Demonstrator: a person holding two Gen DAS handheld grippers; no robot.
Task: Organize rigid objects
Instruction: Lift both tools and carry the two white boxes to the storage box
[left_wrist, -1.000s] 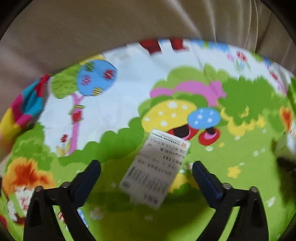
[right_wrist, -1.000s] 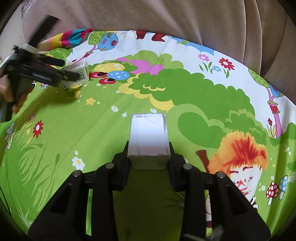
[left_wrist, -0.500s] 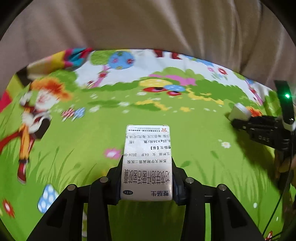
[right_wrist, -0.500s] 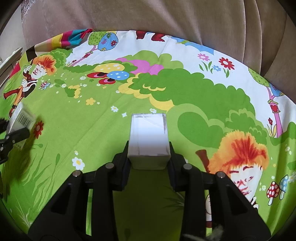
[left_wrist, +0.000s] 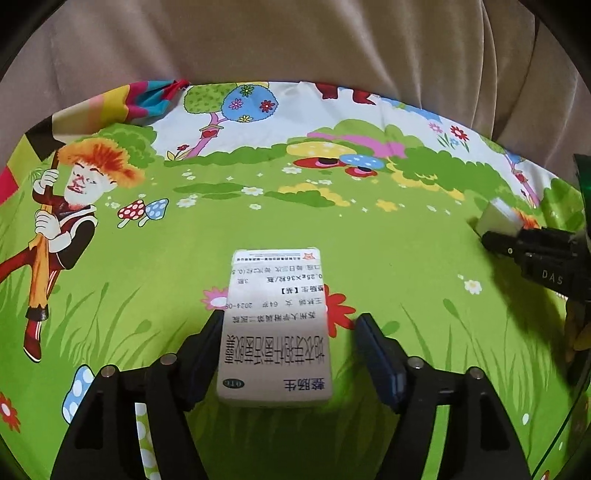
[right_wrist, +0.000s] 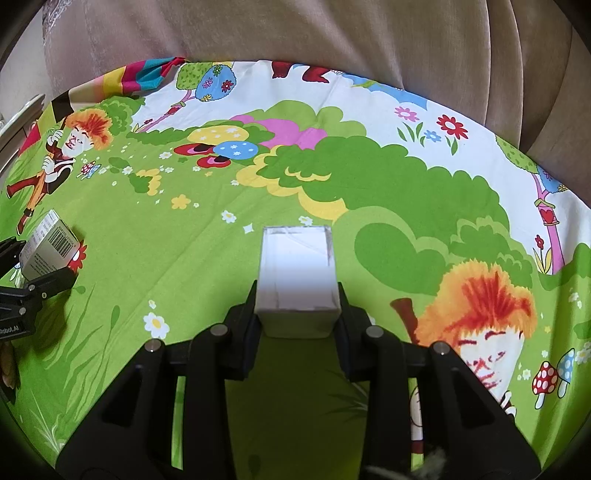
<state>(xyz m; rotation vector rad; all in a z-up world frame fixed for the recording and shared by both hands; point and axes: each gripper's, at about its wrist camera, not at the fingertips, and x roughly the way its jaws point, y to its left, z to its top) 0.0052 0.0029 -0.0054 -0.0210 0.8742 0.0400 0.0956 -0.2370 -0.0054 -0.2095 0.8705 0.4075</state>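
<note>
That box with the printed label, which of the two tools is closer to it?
Left. The left tool has opened around the labelled box, one finger each side. The right tool is off to its right, gripping a plain white box.

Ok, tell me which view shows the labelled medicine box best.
Left wrist view: the labelled medicine box fills the centre, printed face legible. Right wrist view catches only its barcoded end at the left edge, partly hidden by the left hand-held gripper.
</note>
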